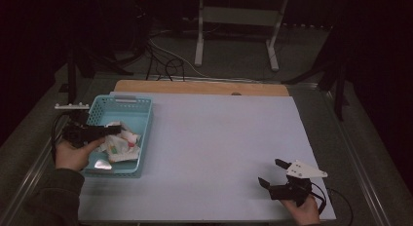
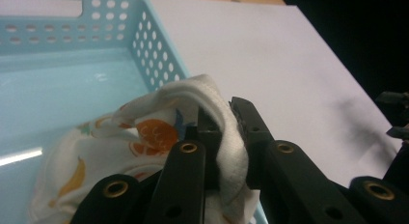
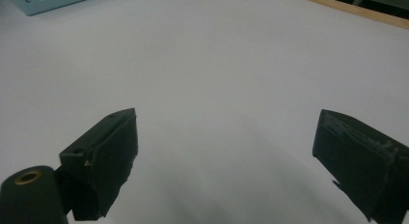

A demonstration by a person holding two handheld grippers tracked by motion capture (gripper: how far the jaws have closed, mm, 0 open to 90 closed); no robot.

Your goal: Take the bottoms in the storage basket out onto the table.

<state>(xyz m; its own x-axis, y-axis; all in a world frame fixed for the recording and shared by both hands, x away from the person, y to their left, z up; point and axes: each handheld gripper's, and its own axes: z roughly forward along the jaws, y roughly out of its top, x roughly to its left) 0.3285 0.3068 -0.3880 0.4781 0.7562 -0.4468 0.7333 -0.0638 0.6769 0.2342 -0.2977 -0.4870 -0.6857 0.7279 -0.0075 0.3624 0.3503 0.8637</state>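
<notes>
A white cloth (image 1: 122, 143) printed with oranges and bananas lies bunched inside a light blue perforated basket (image 1: 141, 109) at the table's left. My left gripper (image 1: 114, 130) reaches over the basket from the left. In the left gripper view my left gripper (image 2: 224, 120) is shut on a fold of the cloth (image 2: 144, 137), with the basket (image 2: 159, 45) wall behind. My right gripper (image 1: 272, 173) rests low at the table's front right, jaws open. In the right gripper view my right gripper (image 3: 226, 137) has nothing between its spread jaws.
A pale sheet (image 1: 219, 143) covers the table, with a wooden strip (image 1: 199, 87) along the far edge. Beyond the table stand a white metal frame (image 1: 234, 21) and loose cables (image 1: 165, 60) on the floor. The room around is dark.
</notes>
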